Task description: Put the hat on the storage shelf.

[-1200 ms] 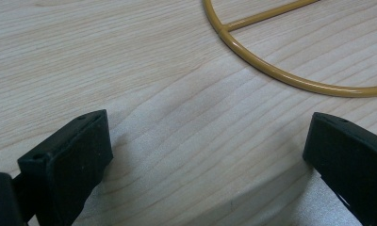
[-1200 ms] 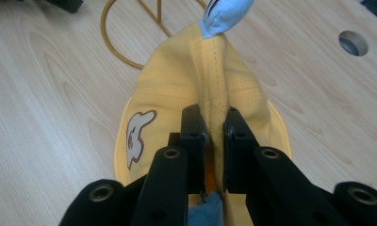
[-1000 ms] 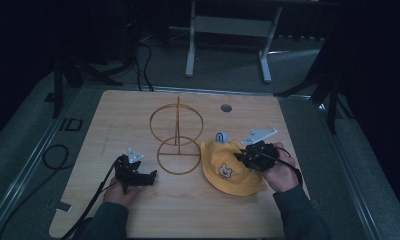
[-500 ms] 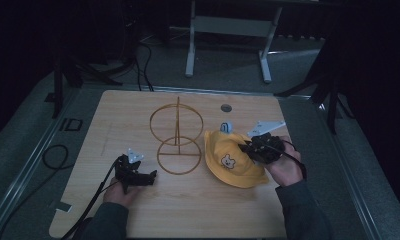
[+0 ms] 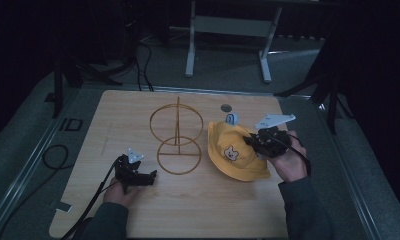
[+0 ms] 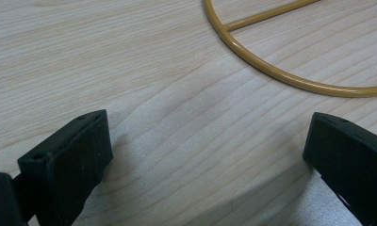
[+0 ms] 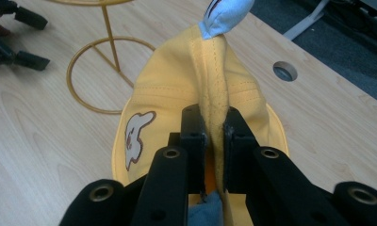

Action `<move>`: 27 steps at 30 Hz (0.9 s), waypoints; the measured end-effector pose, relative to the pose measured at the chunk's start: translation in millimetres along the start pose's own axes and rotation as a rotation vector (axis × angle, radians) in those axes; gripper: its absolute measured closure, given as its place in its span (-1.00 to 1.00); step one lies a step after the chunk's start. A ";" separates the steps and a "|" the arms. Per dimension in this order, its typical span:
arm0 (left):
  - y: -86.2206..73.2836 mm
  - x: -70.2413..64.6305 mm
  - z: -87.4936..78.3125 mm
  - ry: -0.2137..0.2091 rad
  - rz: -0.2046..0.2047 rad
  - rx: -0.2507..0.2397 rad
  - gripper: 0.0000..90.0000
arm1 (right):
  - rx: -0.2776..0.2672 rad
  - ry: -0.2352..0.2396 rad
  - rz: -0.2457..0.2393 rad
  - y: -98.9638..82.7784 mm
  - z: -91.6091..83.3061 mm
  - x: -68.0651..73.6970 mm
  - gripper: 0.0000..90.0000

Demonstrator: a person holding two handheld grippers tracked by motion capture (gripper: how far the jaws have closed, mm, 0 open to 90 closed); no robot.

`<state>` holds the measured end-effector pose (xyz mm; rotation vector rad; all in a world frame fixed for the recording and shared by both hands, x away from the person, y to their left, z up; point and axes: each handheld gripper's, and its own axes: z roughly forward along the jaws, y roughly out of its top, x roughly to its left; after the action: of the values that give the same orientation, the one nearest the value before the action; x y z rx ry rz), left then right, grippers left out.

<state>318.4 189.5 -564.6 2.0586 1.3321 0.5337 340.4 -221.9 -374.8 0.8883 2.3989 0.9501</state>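
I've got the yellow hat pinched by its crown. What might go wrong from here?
1. The right gripper clamps only a thin fold of the yellow hat; the fabric may slip out.
2. The gold wire stand looks light and stands unheld, with the left gripper open beside it; the hat's brim may tip it.

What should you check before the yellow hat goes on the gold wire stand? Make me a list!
1. Right gripper pinches a fold of the yellow hat: ok.
2. Hat lifted fully off the table: cannot tell; its brim looks to be touching the wood.
3. Gold wire stand upright, top ring free: ok.
4. Left gripper out of the way: ok; its jaws are open on the bare table, beside the stand's base ring.
5. Path from hat to stand free: ok; nothing lies between them.
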 end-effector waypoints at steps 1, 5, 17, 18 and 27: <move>0.0 0.0 0.0 0.000 -0.001 0.000 -0.96 | -0.004 -0.001 0.002 0.6 -0.6 -0.9 0.82; 0.0 0.0 0.0 0.000 0.000 0.000 -0.96 | -0.022 -0.005 0.008 3.8 -4.5 -3.9 0.82; 0.0 0.0 0.1 0.000 -0.001 -0.002 -0.96 | -0.074 -0.004 0.035 10.2 -12.5 -12.4 0.82; 0.0 0.0 0.1 0.000 0.000 -0.002 -0.96 | -0.080 -0.005 0.039 10.9 -13.2 -13.3 0.82; 0.0 0.0 0.1 0.000 0.000 -0.001 -0.96 | -0.118 -0.008 0.050 19.0 -16.2 -19.4 0.82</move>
<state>318.5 189.5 -564.6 2.0581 1.3315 0.5349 352.7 -231.9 -347.5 0.9103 2.2971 1.0929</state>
